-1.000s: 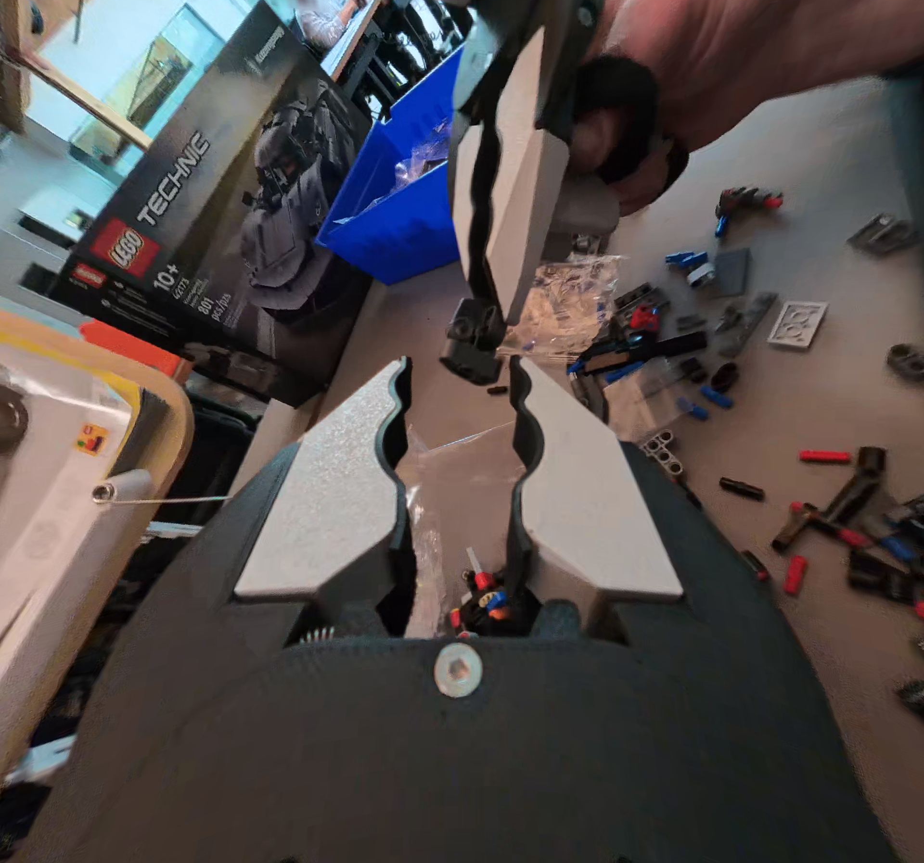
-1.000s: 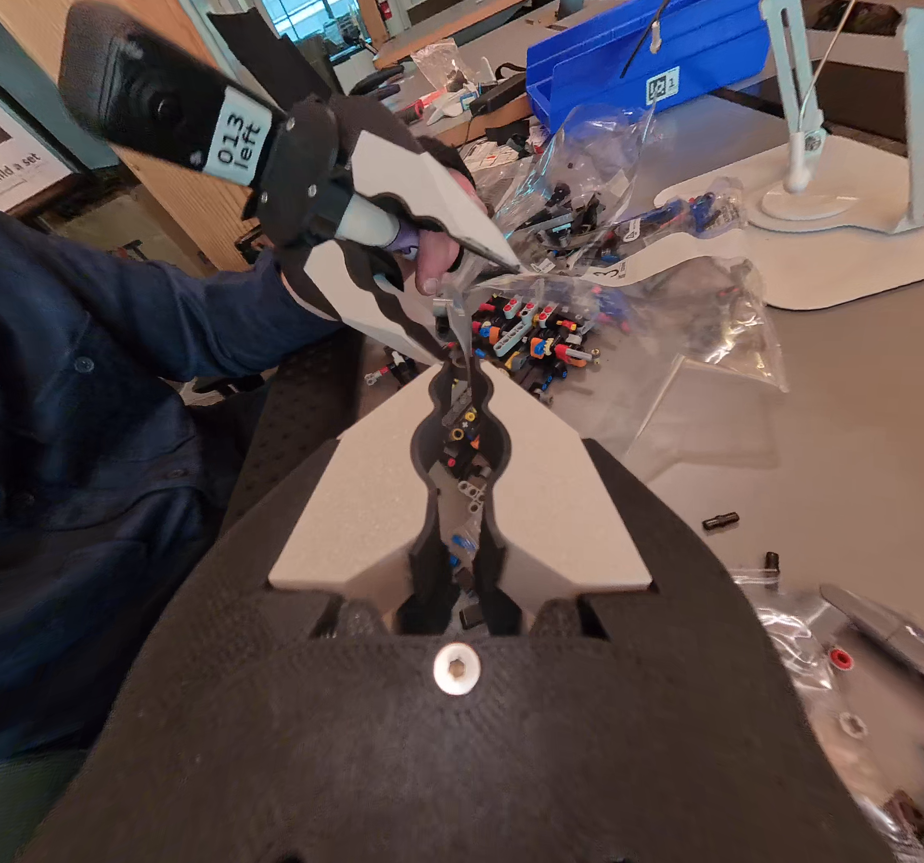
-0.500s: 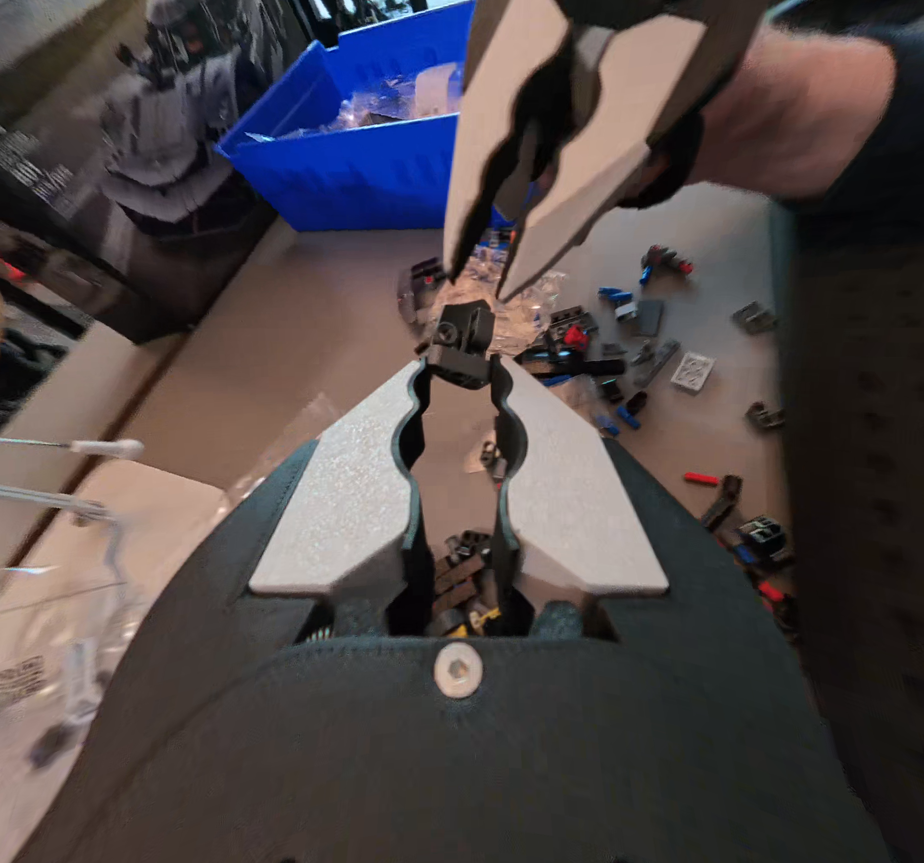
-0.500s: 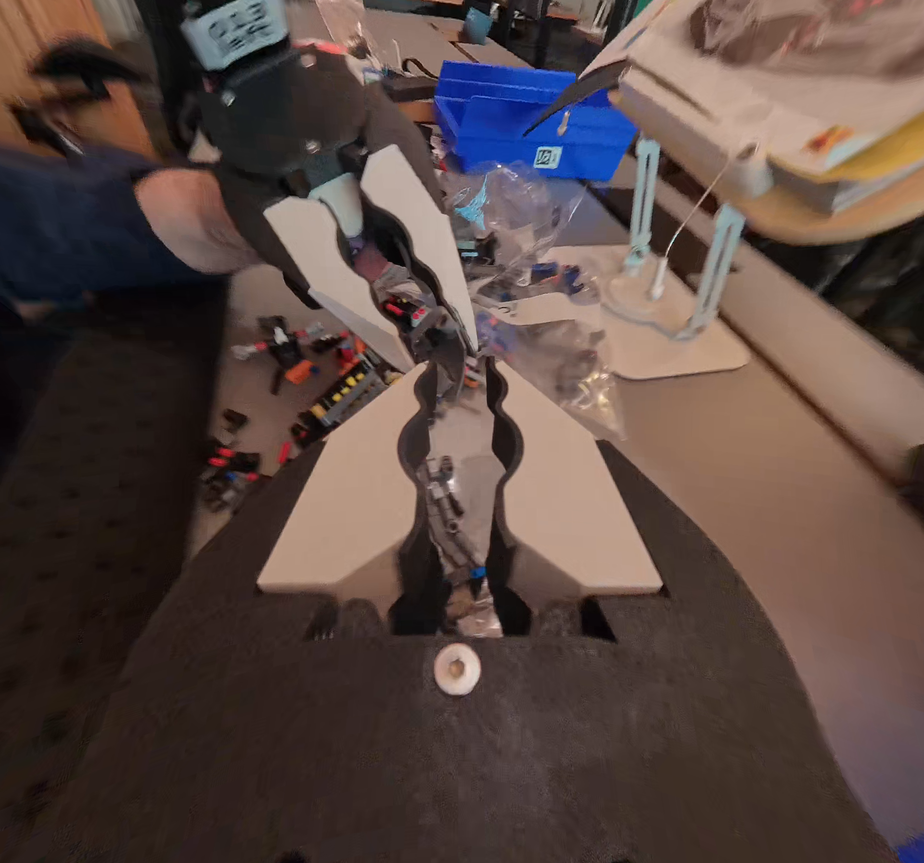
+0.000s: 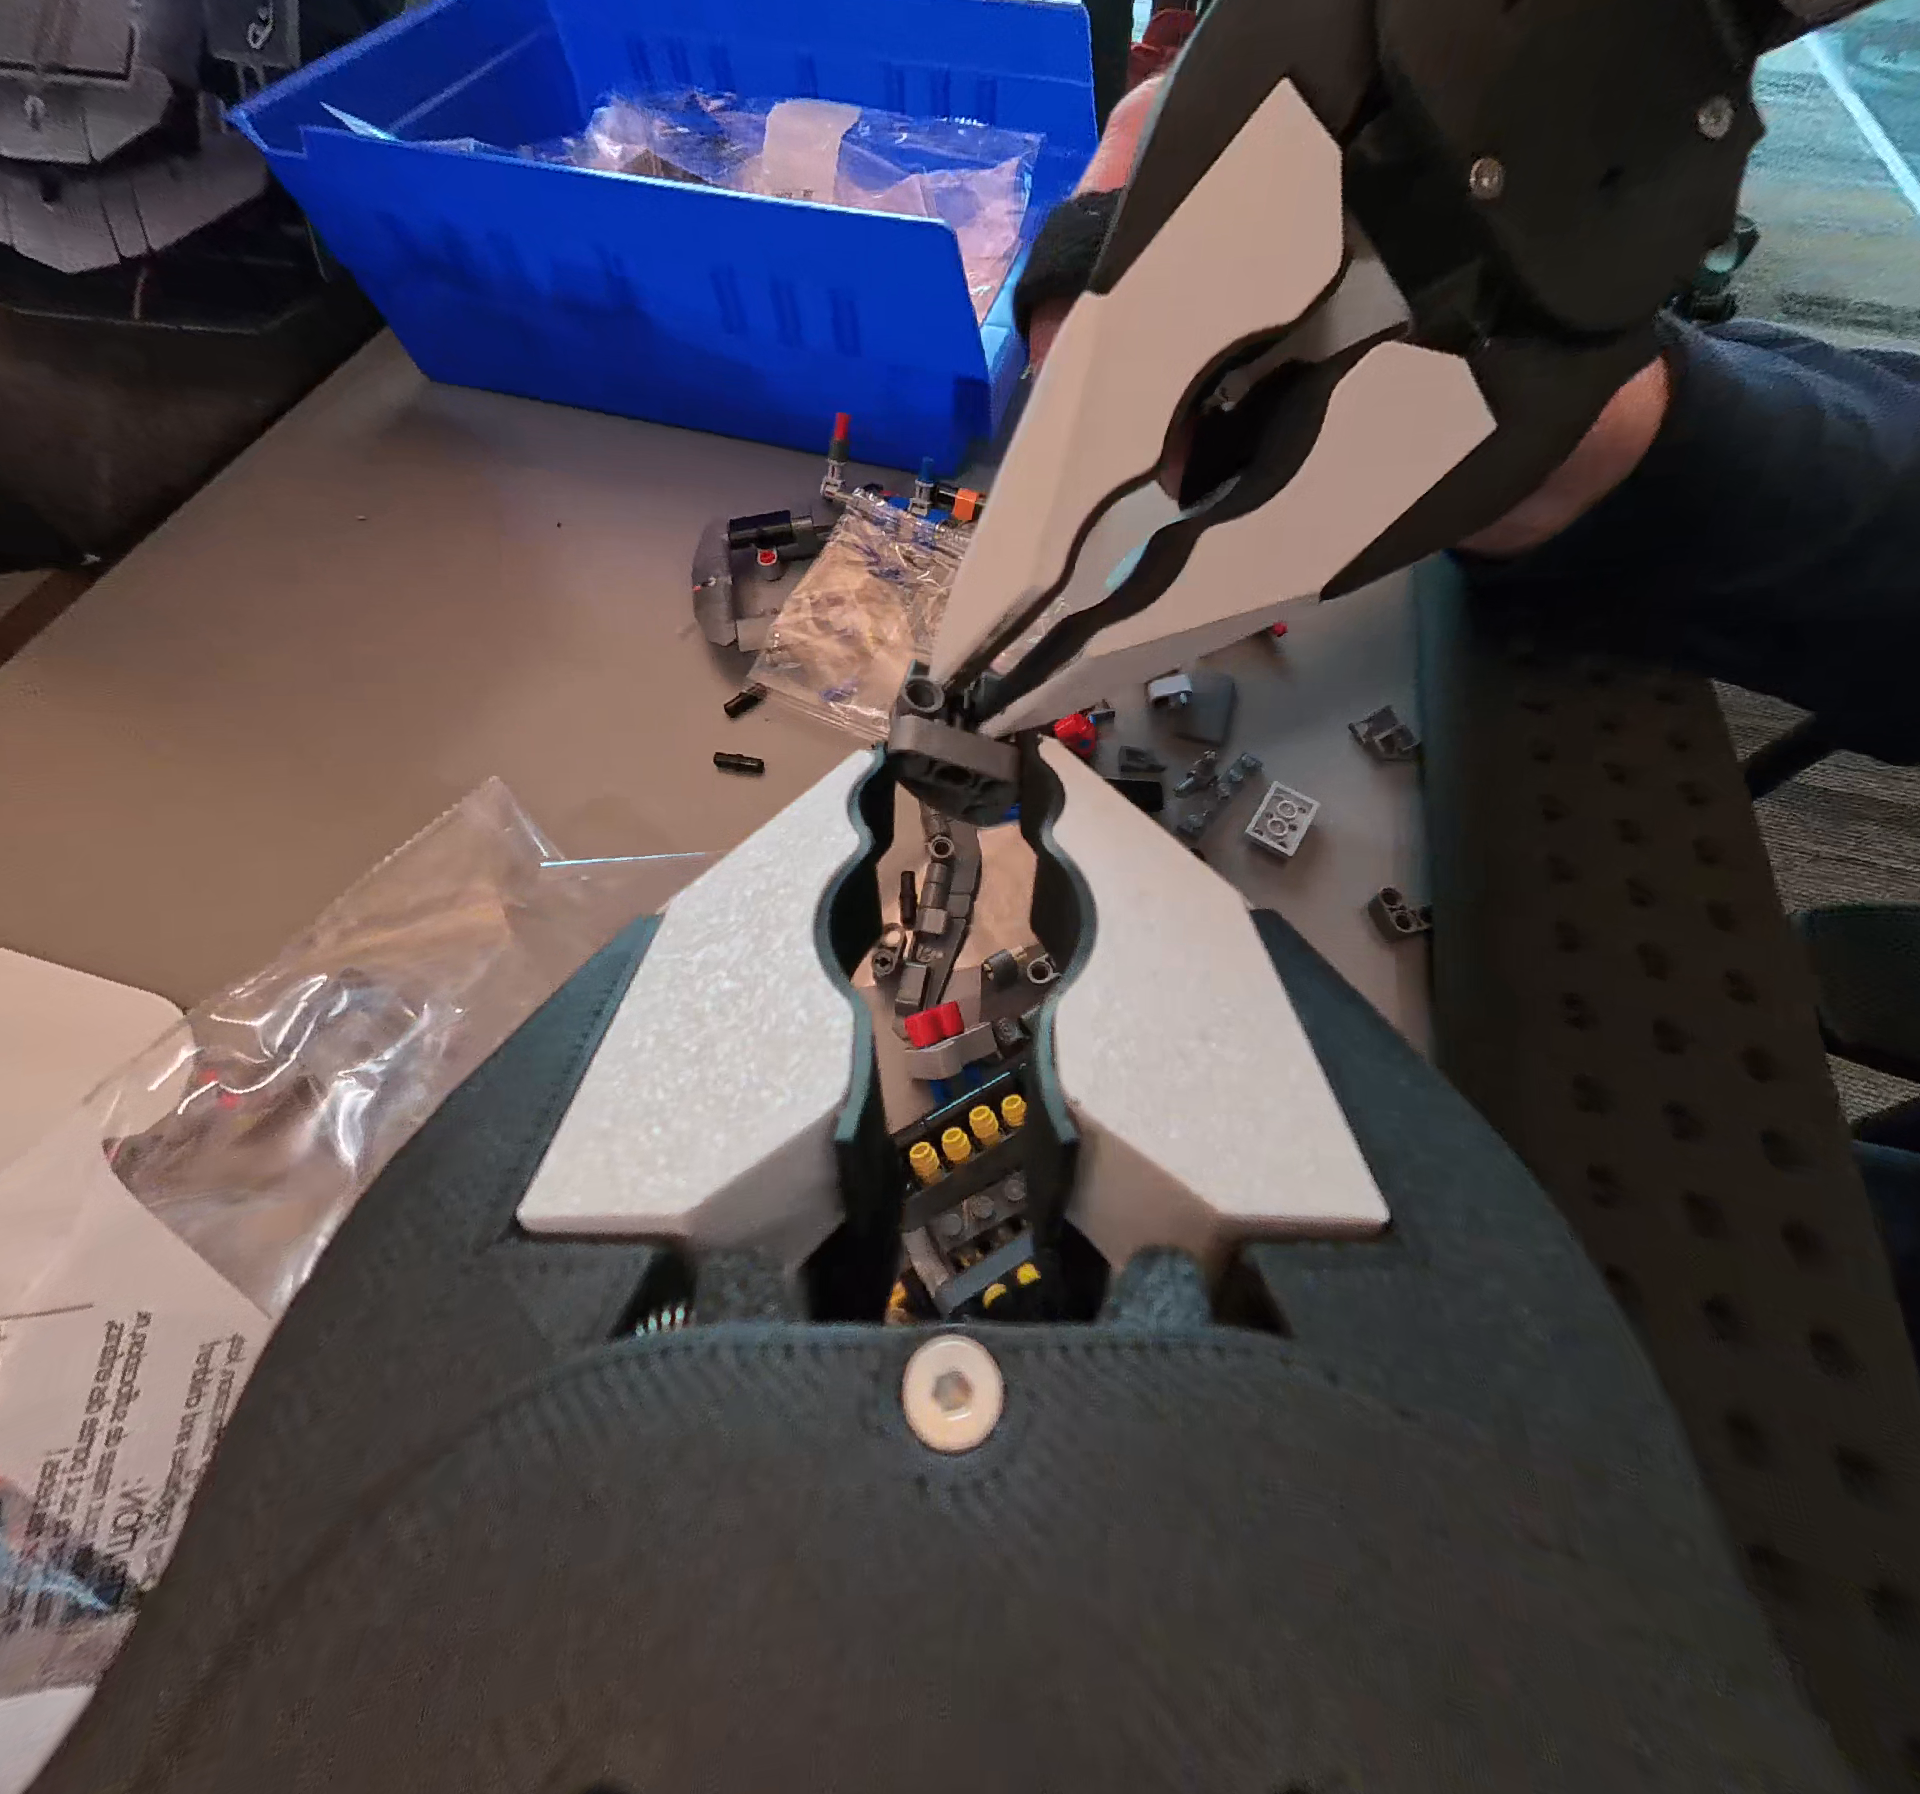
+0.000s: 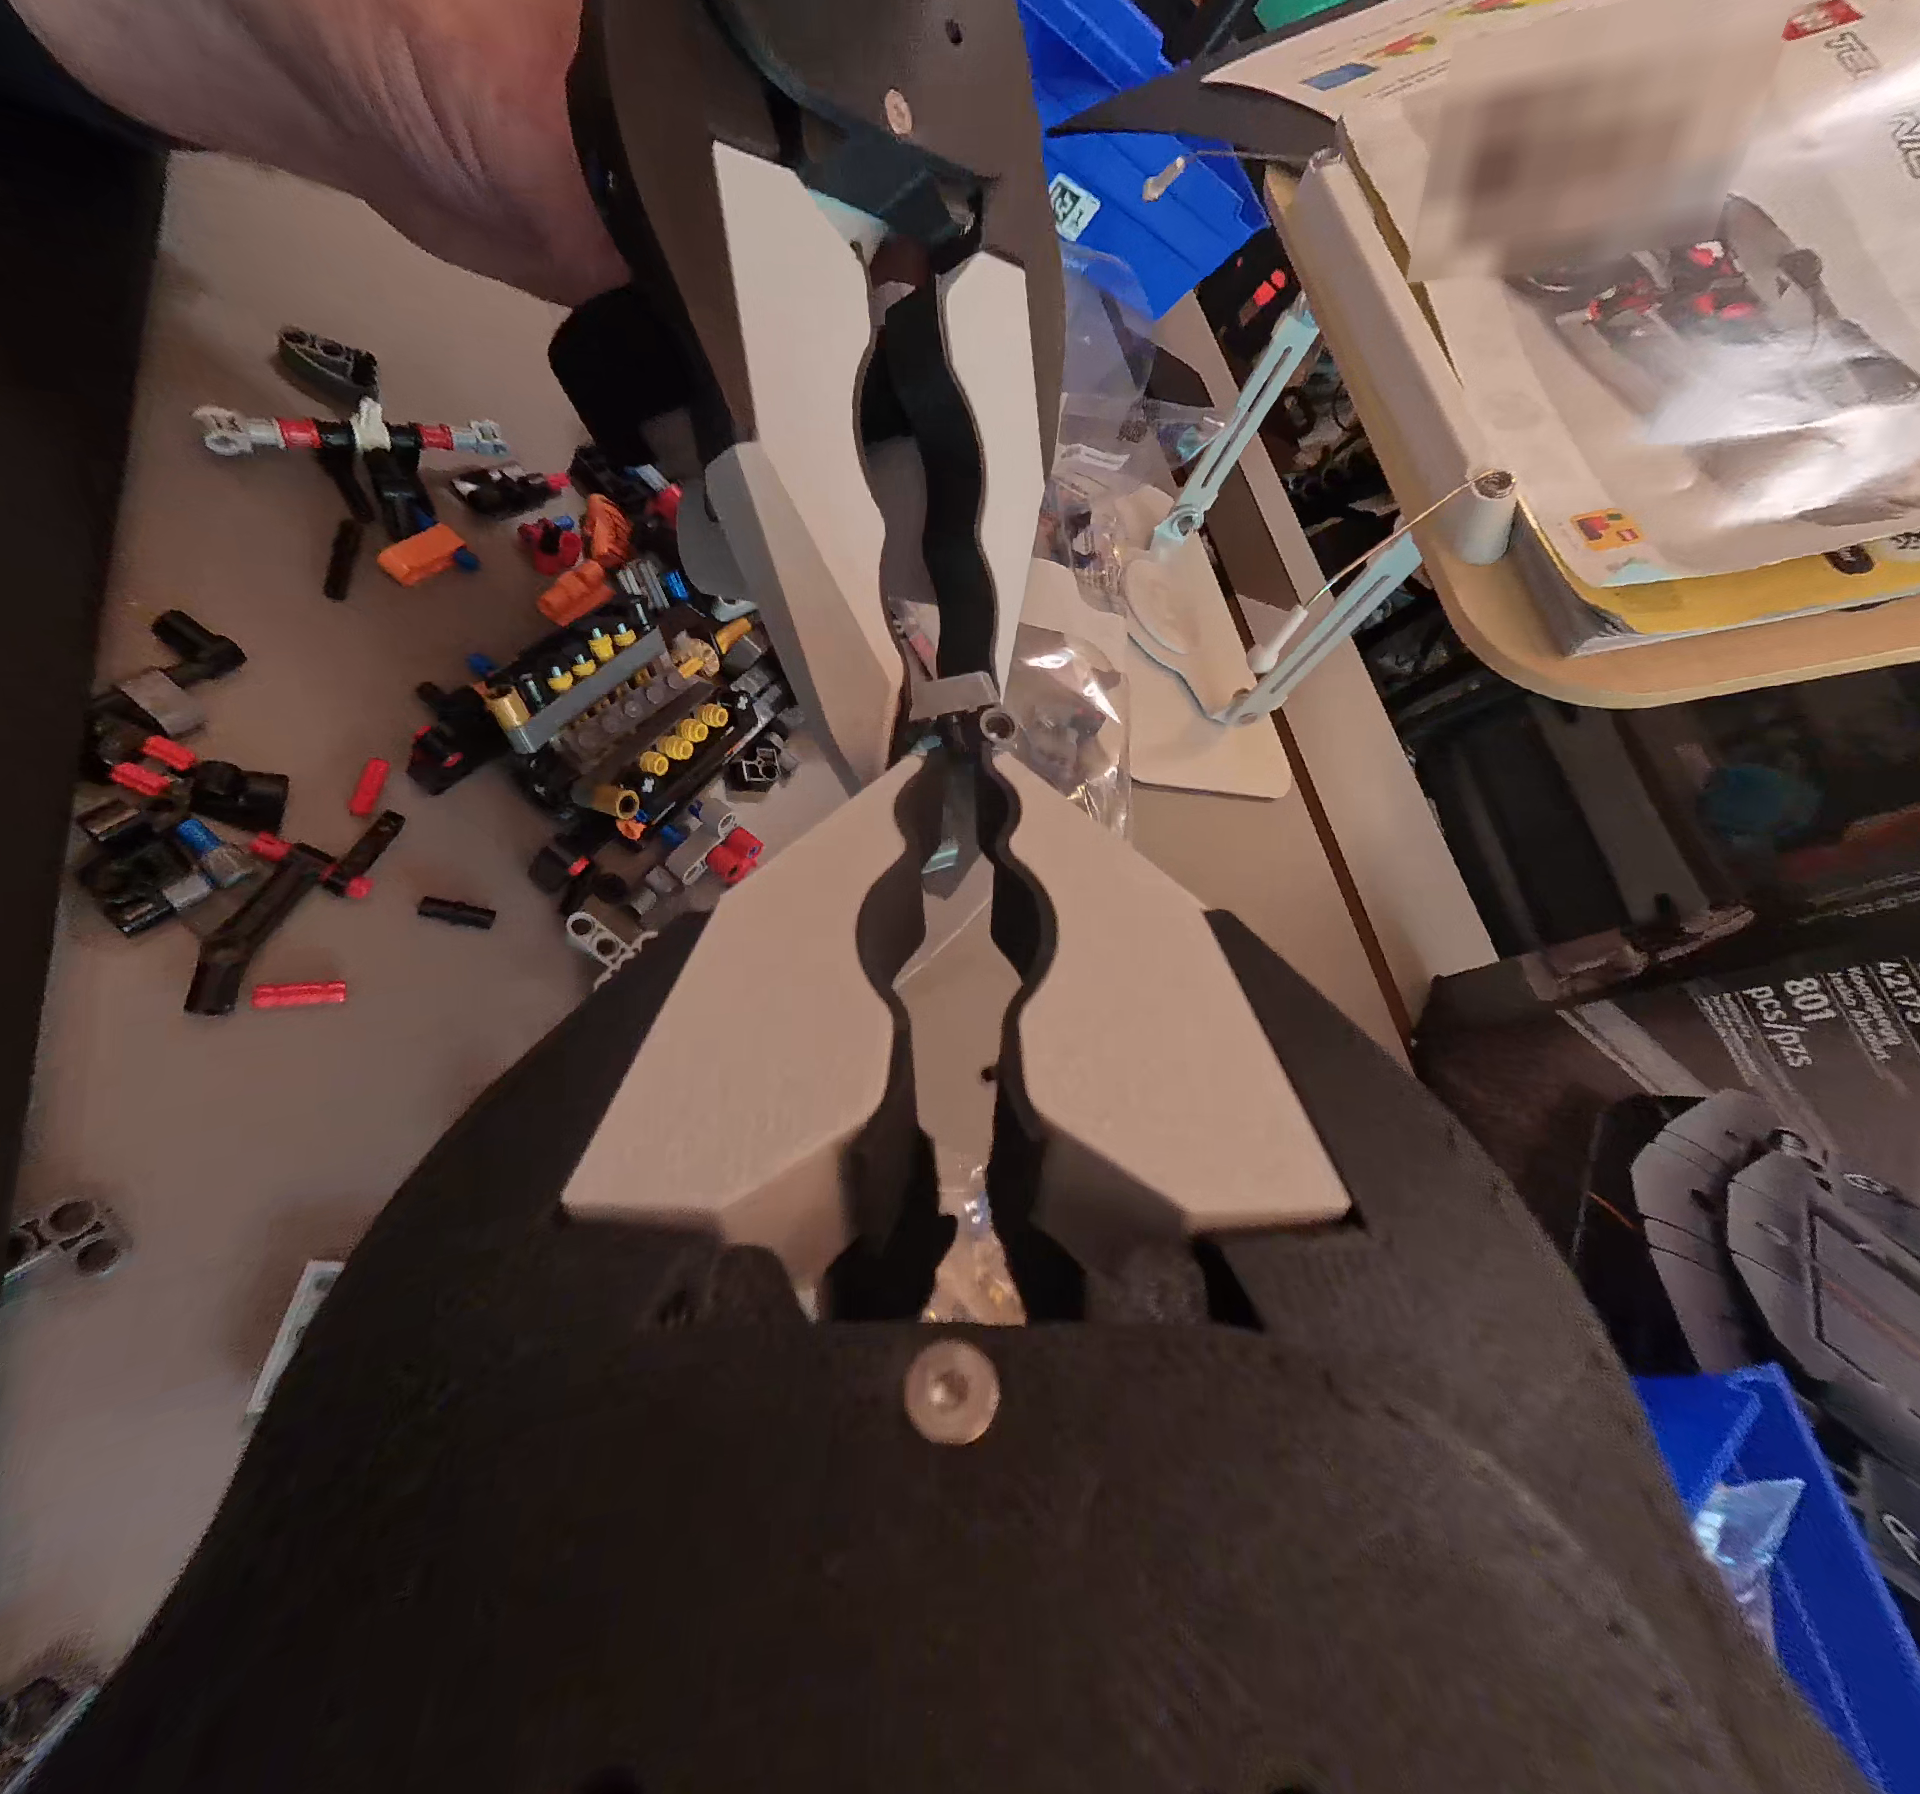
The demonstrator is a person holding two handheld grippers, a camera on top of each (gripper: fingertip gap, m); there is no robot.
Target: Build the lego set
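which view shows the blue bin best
The left wrist view. The blue bin sits whole at the back of the table there, open top showing clear bags inside. The right wrist view catches only pieces of blue bin behind the left tongs.

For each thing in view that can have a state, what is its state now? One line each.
left tongs: shut on the grey connector piece.
right tongs: shut on a small dark piece, tips at the connector.
grey connector piece: held in the air above the table.
blue bin: open on top, clear bags inside.
instruction booklet: lying on its stand.
engine block assembly: partly built, lying on the table.
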